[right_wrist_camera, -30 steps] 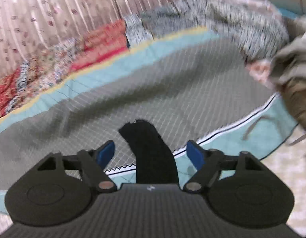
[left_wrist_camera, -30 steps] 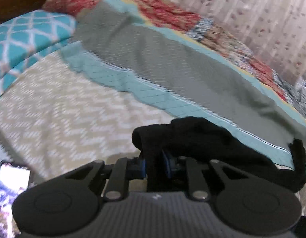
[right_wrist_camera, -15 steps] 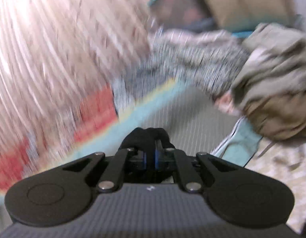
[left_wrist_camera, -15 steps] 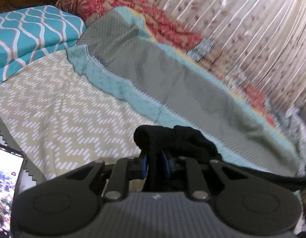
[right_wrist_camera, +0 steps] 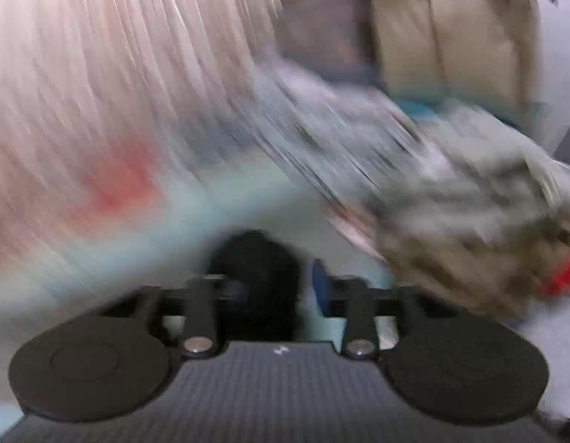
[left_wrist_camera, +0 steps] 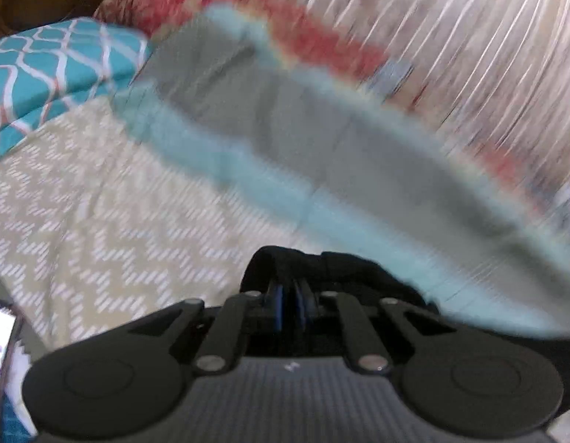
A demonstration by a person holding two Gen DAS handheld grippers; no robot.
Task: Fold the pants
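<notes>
The left tongs (left_wrist_camera: 288, 304) are clamped on the black pants (left_wrist_camera: 344, 273), which trail off rightward above the bed (left_wrist_camera: 100, 221); the right tongs (right_wrist_camera: 281, 289) stand apart around another bunch of them.

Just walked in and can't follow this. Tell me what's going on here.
A person is folding black fabric pants over a bed, one handheld tool in each hand. The left tool is clamped on a bunch of the fabric. The right tool stands open with pants fabric between its fingers. Both views are motion-blurred.
</notes>
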